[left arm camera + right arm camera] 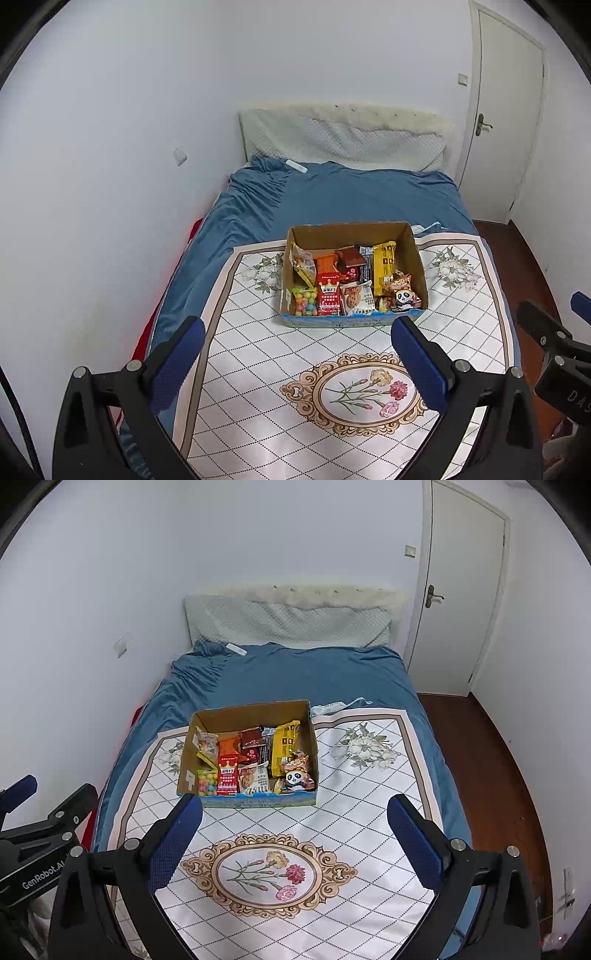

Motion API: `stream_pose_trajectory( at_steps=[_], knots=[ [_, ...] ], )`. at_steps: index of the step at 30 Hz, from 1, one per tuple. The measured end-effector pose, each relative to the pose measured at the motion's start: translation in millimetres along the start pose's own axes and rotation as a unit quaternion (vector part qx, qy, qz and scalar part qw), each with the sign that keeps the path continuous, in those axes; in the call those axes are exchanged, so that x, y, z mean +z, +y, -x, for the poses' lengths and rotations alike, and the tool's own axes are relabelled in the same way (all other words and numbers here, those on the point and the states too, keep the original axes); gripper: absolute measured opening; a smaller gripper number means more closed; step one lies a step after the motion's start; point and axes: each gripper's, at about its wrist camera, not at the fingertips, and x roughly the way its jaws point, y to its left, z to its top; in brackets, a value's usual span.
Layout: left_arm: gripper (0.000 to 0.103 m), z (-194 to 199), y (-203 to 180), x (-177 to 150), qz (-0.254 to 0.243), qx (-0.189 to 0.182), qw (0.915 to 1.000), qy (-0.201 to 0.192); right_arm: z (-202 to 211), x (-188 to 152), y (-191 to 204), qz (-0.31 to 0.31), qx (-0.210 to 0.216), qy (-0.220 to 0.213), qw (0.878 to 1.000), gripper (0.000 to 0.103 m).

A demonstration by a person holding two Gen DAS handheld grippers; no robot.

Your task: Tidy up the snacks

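Observation:
A cardboard box [351, 230] [251, 710] stands on the patterned mat on the bed, packed with several snack packets: a yellow packet [384, 264] [285, 746], a red packet [328, 297] [227, 775], a bag of coloured candy balls [304, 301] [207, 782] and a panda packet [402, 295] [295, 777]. My left gripper [299, 328] hangs open, short of the box's near wall, with nothing between its blue pads. My right gripper [295, 806] is open too, just before the same wall and a little right of it, empty.
The white diamond-pattern mat [295, 369] [351, 830] with a flower medallion covers the near bed. Blue bedding [351, 195] stretches behind the box to a pillow [288, 624] at the wall. A white door [461, 590] and wooden floor [480, 757] lie to the right.

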Motion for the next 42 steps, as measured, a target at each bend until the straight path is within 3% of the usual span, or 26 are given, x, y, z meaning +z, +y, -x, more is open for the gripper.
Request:
stream_pose_trajectory(
  at_steps=[42],
  knots=[
    [0.103, 14.1, -2.9, 2.6, 0.001, -0.009, 0.9999, -0.012, 15.2, -3.5, -1.1, -0.012, -0.010, -0.005, 1.000, 0.102]
  ],
)
